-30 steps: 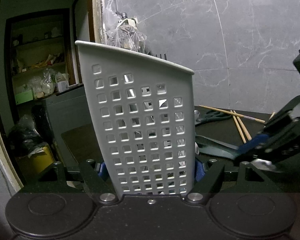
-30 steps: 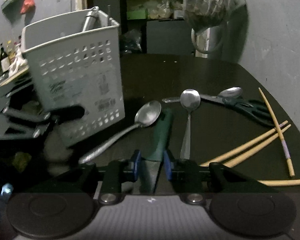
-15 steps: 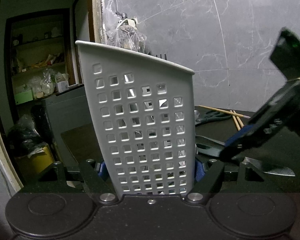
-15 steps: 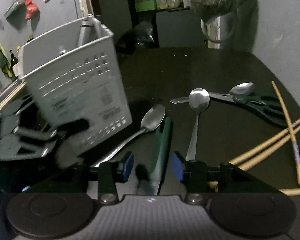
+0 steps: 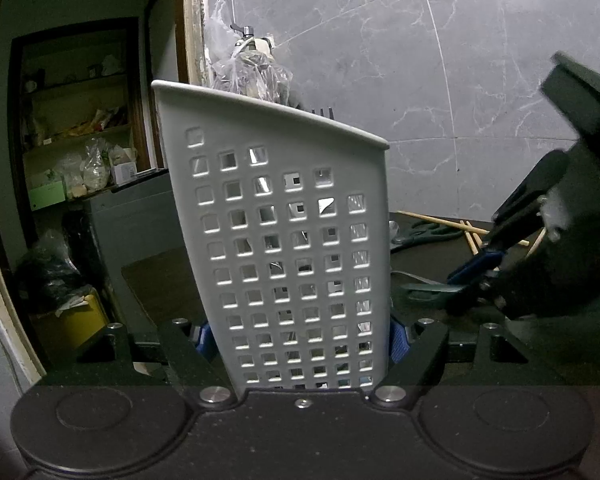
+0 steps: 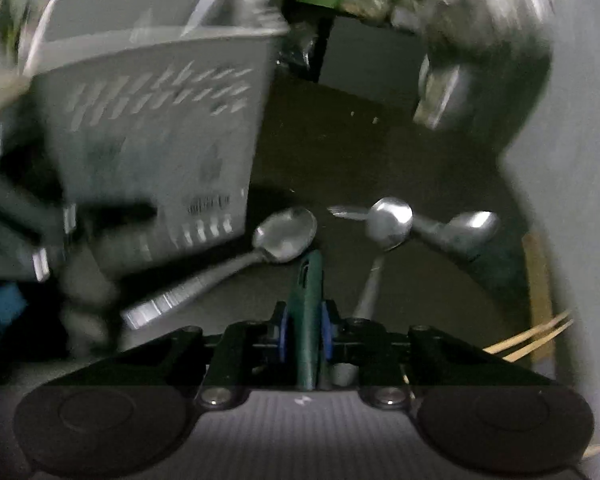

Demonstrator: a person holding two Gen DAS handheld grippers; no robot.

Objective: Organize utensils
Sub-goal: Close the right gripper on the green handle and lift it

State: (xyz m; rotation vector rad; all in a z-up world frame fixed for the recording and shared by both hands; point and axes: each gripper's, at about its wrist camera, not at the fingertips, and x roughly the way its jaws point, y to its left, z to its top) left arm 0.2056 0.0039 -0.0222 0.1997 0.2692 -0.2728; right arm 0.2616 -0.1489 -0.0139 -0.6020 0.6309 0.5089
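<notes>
My left gripper (image 5: 298, 336) is shut on the grey perforated utensil basket (image 5: 284, 240), which stands upright on the dark table and holds some cutlery. The basket also shows blurred in the right wrist view (image 6: 148, 120). My right gripper (image 6: 304, 334) is shut on the green-handled knife (image 6: 309, 312), handle pointing forward, just above the table. In the left wrist view the right gripper (image 5: 476, 276) sits right of the basket with the green handle (image 5: 432, 288) sticking out. Spoons (image 6: 284, 236) (image 6: 388, 224) lie on the table ahead.
A third spoon (image 6: 472, 226) and dark scissors (image 6: 488, 256) lie at the right. Wooden chopsticks (image 6: 528, 340) lie near the right edge, also in the left wrist view (image 5: 472, 232). A plastic bag (image 6: 476, 40) hangs by the marble wall. Shelves stand behind.
My right gripper opened, then closed again on the green knife handle and lifted and tilted it; its view is now motion-blurred. The left gripper and basket have not moved.
</notes>
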